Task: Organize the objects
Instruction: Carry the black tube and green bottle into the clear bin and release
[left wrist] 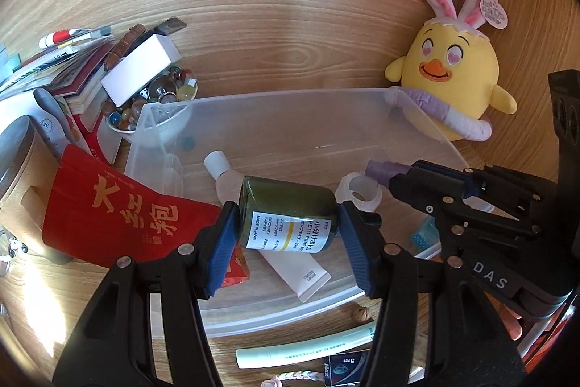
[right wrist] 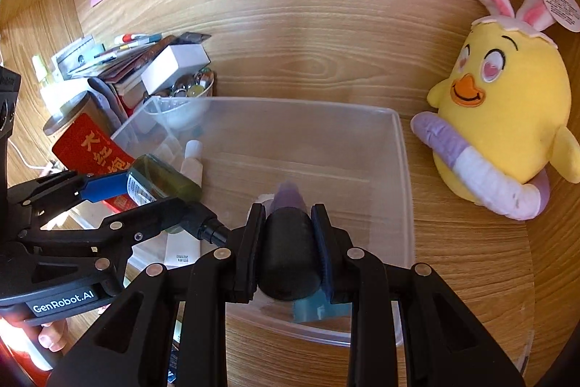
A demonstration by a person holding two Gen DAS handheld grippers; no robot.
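The left gripper [left wrist: 288,223] has its blue-padded fingers [left wrist: 222,242] clamped on a dark green bottle [left wrist: 286,211], which lies sideways with its white printed label facing up, hanging over the near left part of the clear plastic bin [left wrist: 253,104]. The right gripper [right wrist: 288,234] has its fingers [right wrist: 253,242] clenched on a black cylinder with a purple tip [right wrist: 288,242], pointing away over the bin's middle. Both grippers slope downward toward the bin on the wooden tabletop [left wrist: 290,42]. A yellow chick plush [right wrist: 504,104] sits just right of the bin.
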